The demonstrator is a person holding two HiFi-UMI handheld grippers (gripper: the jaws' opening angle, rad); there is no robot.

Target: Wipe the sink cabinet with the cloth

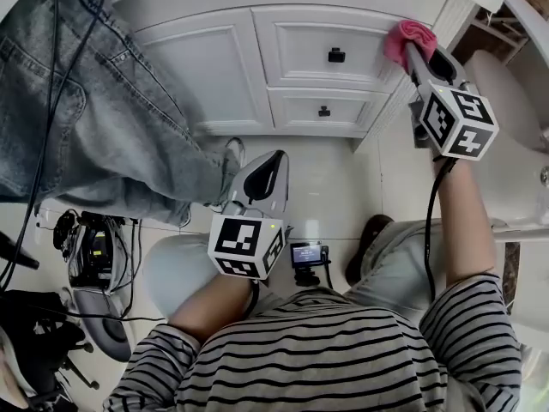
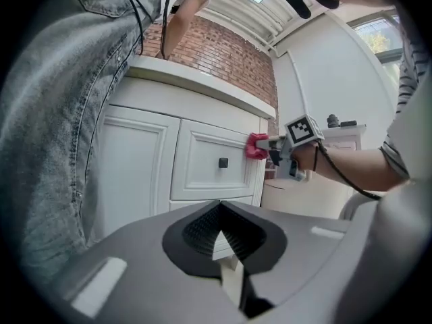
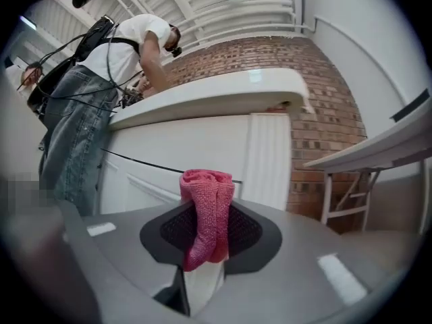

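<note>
The white sink cabinet (image 1: 214, 75) fills the top of the head view, with two drawers bearing black knobs (image 1: 336, 55). A pink cloth (image 1: 407, 39) is pressed against the upper drawer's right edge, with my right gripper (image 1: 417, 54) shut on it. In the right gripper view the cloth (image 3: 206, 214) stands bunched between the jaws, and the cabinet's front (image 3: 202, 147) is close ahead. My left gripper (image 1: 269, 168) hangs low in the middle, shut and empty, well short of the cabinet. Its own view shows the cloth (image 2: 256, 146) beside the drawer knob (image 2: 222, 162).
A person in jeans (image 1: 86, 101) stands close at the cabinet's left, one shoe (image 1: 232, 157) by its base. Cabled gear (image 1: 90, 251) lies on the floor at left. A white rounded fixture (image 1: 506, 127) is at the right. A folding table (image 3: 378, 154) stands by the brick wall.
</note>
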